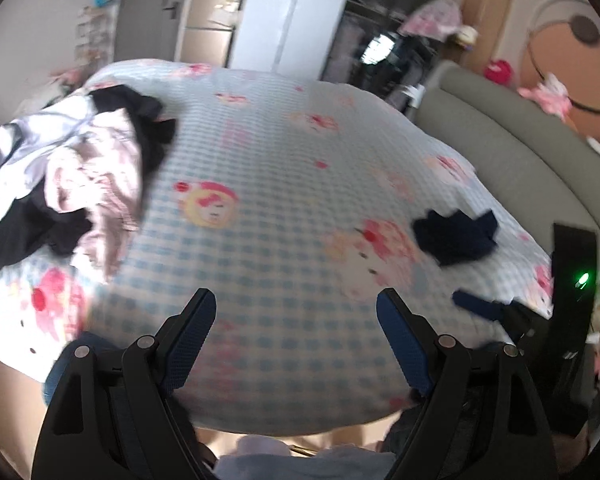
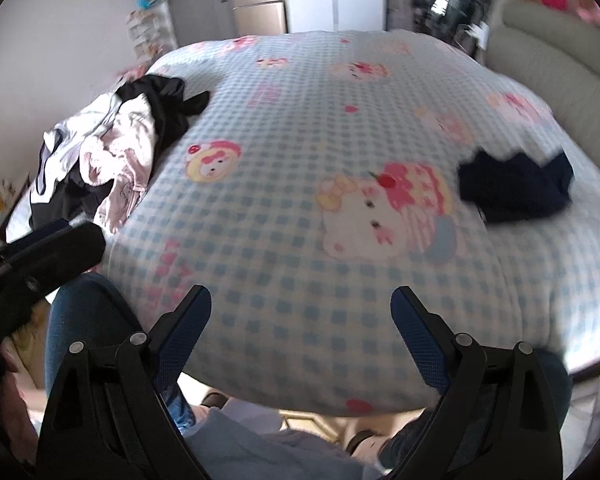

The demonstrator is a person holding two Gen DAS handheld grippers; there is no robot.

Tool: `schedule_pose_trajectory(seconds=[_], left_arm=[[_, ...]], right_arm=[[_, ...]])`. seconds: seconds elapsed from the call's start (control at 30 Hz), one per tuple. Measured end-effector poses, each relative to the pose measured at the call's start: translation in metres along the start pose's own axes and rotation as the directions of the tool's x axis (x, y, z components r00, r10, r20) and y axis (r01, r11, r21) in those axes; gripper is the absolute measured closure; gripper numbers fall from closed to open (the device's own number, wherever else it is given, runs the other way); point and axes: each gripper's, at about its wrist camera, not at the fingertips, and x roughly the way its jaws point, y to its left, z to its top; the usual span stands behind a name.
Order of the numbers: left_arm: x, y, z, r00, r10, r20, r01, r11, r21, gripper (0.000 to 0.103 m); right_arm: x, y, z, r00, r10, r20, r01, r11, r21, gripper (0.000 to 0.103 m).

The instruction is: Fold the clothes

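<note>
Over the bed, left wrist view:
Left gripper (image 1: 296, 300): hovering above the near edge of the bed with its blue-padded fingers (image 1: 192, 336) spread wide, gripping nothing.
Bedspread (image 1: 284, 168): lying across the whole bed, blue-and-white checked with pink cartoon cat prints.
Clothes pile (image 1: 72, 168): sitting on the left side of the bedspread, a jumble of pink, white and black garments touching one another.
Dark navy garment (image 1: 454, 236): lying bunched on the right side of the bedspread, well apart from the pile.
Right gripper (image 1: 480, 306): showing at the right edge over the bedspread, one blue finger visible beside a black body with a green light (image 1: 582, 280) glowing.
Headboard (image 1: 512, 152): curving grey along the right of the bed.
Fridge (image 1: 208, 28): standing beyond the far end of the bed.

Over the bed, right wrist view:
Right gripper (image 2: 301, 306): hanging above the near edge, fingers (image 2: 420, 340) standing far apart with nothing between them.
Dark navy garment (image 2: 516, 186): lying crumpled to the right, just beside the large cat print (image 2: 380, 216).
Clothes pile (image 2: 112, 152): resting at the left edge of the bedspread (image 2: 300, 112).
Left gripper (image 2: 40, 256): showing blurred at the left, near the pile.
Person's jeans (image 2: 84, 320): showing below the bed edge.
</note>
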Motion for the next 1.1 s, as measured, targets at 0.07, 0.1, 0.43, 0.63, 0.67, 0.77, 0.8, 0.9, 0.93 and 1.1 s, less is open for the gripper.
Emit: schedule_pose_trajectory(seconds=[0.07, 0.1, 0.43, 0.63, 0.67, 0.77, 0.8, 0.9, 0.93, 1.1], left_arm=[[0.001, 0.026, 0.003, 0.999, 0.031, 0.008, -0.031, 0.999, -0.038, 0.019], [0.002, 0.039, 0.004, 0.999, 0.047, 0.012, -0.046, 0.997, -0.057, 0.019], [0.034, 0.190, 0.021, 0.970, 0.236, -0.054, -0.241, 0.920, -0.309, 0.030], [0.087, 0.256, 0.028, 0.950, 0.273, -0.154, -0.313, 0.849, -0.425, 0.041], [0.095, 0.260, 0.027, 0.952, 0.261, -0.158, -0.304, 0.853, -0.424, 0.041], [0.114, 0.270, 0.026, 0.960, 0.228, -0.161, -0.276, 0.859, -0.431, 0.041], [0.118, 0.269, 0.025, 0.963, 0.213, -0.162, -0.263, 0.868, -0.421, 0.041], [0.129, 0.275, 0.023, 0.967, 0.189, -0.173, -0.245, 0.877, -0.414, 0.041], [0.134, 0.278, 0.024, 0.966, 0.182, -0.181, -0.243, 0.876, -0.417, 0.041], [0.169, 0.293, 0.032, 0.963, 0.115, -0.244, -0.204, 0.903, -0.378, 0.060]], right_arm=[[0.008, 0.018, 0.016, 1.000, 0.019, 0.016, -0.018, 0.999, -0.047, 0.010], [0.014, 0.029, 0.027, 0.999, 0.037, 0.019, -0.036, 0.997, -0.071, 0.010], [0.096, 0.164, 0.100, 0.972, 0.233, -0.035, -0.235, 0.944, -0.230, 0.010], [0.184, 0.218, 0.097, 0.968, 0.198, -0.153, -0.231, 0.941, -0.246, 0.015], [0.198, 0.220, 0.096, 0.964, 0.200, -0.174, -0.238, 0.944, -0.229, 0.015], [0.237, 0.222, 0.095, 0.950, 0.215, -0.227, -0.258, 0.949, -0.182, 0.015], [0.247, 0.224, 0.095, 0.948, 0.212, -0.237, -0.259, 0.948, -0.186, 0.015], [0.269, 0.232, 0.098, 0.951, 0.188, -0.244, -0.242, 0.947, -0.212, 0.014], [0.275, 0.235, 0.099, 0.953, 0.182, -0.244, -0.237, 0.946, -0.222, 0.014], [0.311, 0.240, 0.098, 0.941, 0.229, -0.249, -0.287, 0.929, -0.231, 0.011]])
